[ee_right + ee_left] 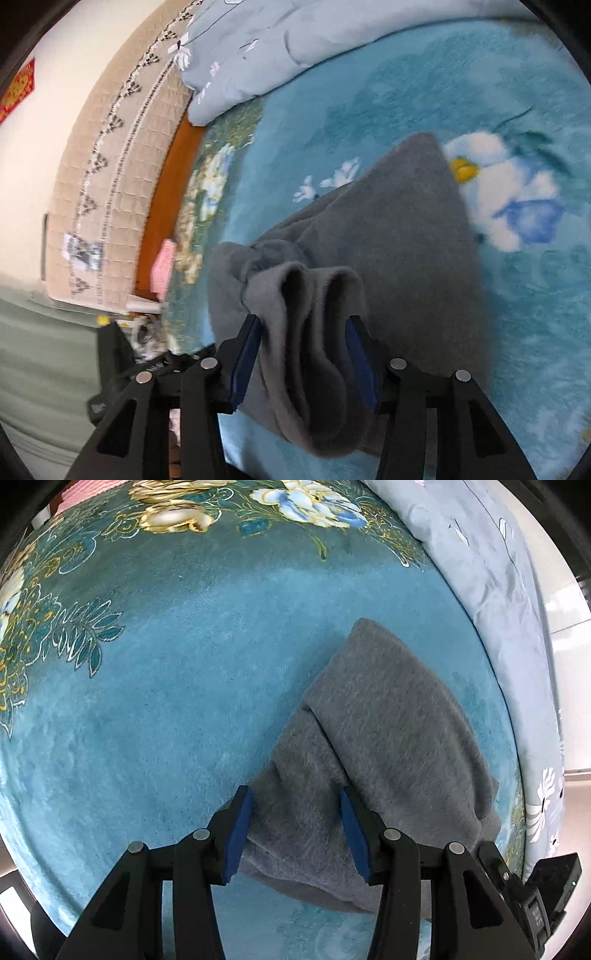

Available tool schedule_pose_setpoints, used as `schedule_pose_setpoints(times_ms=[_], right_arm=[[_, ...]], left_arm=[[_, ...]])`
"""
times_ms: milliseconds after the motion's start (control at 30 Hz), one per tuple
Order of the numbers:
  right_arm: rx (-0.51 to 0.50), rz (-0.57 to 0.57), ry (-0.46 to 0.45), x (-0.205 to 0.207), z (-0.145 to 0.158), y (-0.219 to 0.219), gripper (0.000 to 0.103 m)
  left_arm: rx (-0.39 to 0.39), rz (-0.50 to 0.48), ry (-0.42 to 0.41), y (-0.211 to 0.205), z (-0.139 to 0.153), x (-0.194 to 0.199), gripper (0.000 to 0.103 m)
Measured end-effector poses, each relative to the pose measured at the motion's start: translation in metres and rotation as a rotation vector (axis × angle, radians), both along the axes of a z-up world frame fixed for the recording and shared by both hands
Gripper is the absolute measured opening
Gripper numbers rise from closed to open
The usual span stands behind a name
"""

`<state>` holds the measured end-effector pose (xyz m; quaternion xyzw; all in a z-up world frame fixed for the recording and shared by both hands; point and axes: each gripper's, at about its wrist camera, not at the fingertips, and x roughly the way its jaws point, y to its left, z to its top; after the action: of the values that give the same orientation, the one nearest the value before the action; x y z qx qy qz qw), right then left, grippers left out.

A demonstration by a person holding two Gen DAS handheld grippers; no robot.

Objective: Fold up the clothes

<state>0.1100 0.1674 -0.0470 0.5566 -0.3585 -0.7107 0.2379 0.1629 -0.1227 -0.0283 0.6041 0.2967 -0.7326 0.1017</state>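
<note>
Grey garment [388, 716] lies on the teal blanket [166, 701], long axis running away from both tools — left tool [297, 834] and right tool [303, 363] each grip its near edge.

Both the left gripper [297, 830] and right gripper [303, 356] have black jaws, blue pads, round silver rivets.

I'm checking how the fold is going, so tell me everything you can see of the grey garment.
The grey garment is soft, fuzzy fleece-like knit, plain, without print. It lies on the teal floral blanket, tapering to a point away from both cameras, with one layer overlapping another along a diagonal seam. Its near edge is bunched into thick folds between the right tongs; the left tongs straddle another part. Whether either truly pinches it is unclear.
</note>
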Motion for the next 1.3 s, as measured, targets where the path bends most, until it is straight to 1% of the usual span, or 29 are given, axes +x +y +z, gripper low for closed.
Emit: schedule_pose_setpoints(times_ms=[67,100,133,167,200,233,300,367,433,467,500,533,567,600,667,700,767,833,900,933,1000,1067,1100,1200,1300], right_arm=[[-0.034,0.011,-0.034,-0.005,-0.005,-0.005,0.048],[-0.037,0.009,-0.051,-0.008,-0.008,-0.007,0.045],[-0.036,0.003,-0.069,-0.01,-0.01,-0.009,0.036],[-0.038,0.0,-0.076,-0.012,-0.009,-0.01,0.029],[-0.043,0.0,-0.075,-0.012,-0.006,-0.012,0.018],[-0.049,0.0,-0.074,-0.013,-0.002,-0.013,0.014],[-0.091,0.034,-0.018,-0.011,0.021,-0.015,0.013],[-0.194,0.079,0.046,-0.008,0.045,-0.013,0.013],[-0.281,0.124,0.104,-0.008,0.065,-0.005,0.013],[-0.291,0.131,0.115,-0.009,0.07,0.001,0.013],[-0.276,0.125,0.112,-0.012,0.071,0.008,0.013],[-0.24,0.111,0.1,-0.015,0.07,0.016,0.013],[-0.192,0.09,0.075,-0.019,0.064,0.024,0.013],[-0.168,0.072,0.046,-0.022,0.057,0.03,0.013],[-0.155,0.049,0.0,-0.026,0.043,0.04,0.013],[-0.154,0.046,-0.01,-0.027,0.038,0.043,0.013],[-0.147,0.041,-0.02,-0.028,0.031,0.047,0.013],[-0.138,0.035,-0.007,-0.029,0.031,0.05,0.013],[-0.157,0.021,0.003,-0.029,0.033,0.055,0.013],[-0.155,0.02,0.005,-0.029,0.034,0.057,0.013],[-0.101,0.021,-0.012,-0.029,0.029,0.061,0.012],[-0.033,0.014,-0.067,-0.032,0.012,0.063,0.012],[-0.019,0.006,-0.094,-0.032,0.004,0.064,0.013],[-0.006,-0.029,-0.14,-0.029,-0.018,0.069,0.013],[-0.009,-0.055,-0.133,-0.027,-0.021,0.072,0.013]], left_arm=[[0.017,0.015,0.001,-0.004,-0.001,0.002,0.05],[0.029,0.025,0.004,-0.007,-0.001,0.003,0.05],[0.043,0.038,0.012,-0.01,-0.001,0.004,0.05],[0.063,0.056,0.025,-0.014,0.0,0.006,0.05],[0.093,0.082,0.046,-0.019,0.001,0.01,0.05],[0.122,0.108,0.066,-0.025,0.002,0.013,0.05],[0.177,0.168,0.113,-0.037,0.005,0.021,0.05],[0.222,0.215,0.17,-0.048,0.009,0.03,0.05],[0.262,0.225,0.225,-0.054,0.015,0.035,0.05],[0.279,0.213,0.242,-0.054,0.017,0.035,0.05],[0.299,0.189,0.259,-0.051,0.018,0.035,0.05],[0.32,0.165,0.275,-0.048,0.02,0.035,0.05],[0.332,0.137,0.287,-0.045,0.022,0.034,0.05],[0.329,0.102,0.29,-0.038,0.026,0.03,0.05],[0.323,0.031,0.295,-0.025,0.032,0.023,0.05],[0.313,-0.008,0.292,-0.018,0.035,0.02,0.05],[0.268,-0.088,0.268,-0.003,0.037,0.015,0.05],[0.223,-0.153,0.246,0.011,0.04,0.012,0.05],[0.187,-0.205,0.226,0.021,0.037,0.006,0.05],[0.176,-0.223,0.218,0.026,0.036,0.005,0.05],[0.179,-0.239,0.213,0.03,0.035,0.009,0.05],[0.194,-0.241,0.199,0.029,0.032,0.007,0.05],[0.2,-0.241,0.19,0.03,0.029,0.004,0.05],[0.213,-0.238,0.153,0.031,0.022,-0.003,0.05],[0.206,-0.251,0.134,0.034,0.02,-0.004,0.05]])
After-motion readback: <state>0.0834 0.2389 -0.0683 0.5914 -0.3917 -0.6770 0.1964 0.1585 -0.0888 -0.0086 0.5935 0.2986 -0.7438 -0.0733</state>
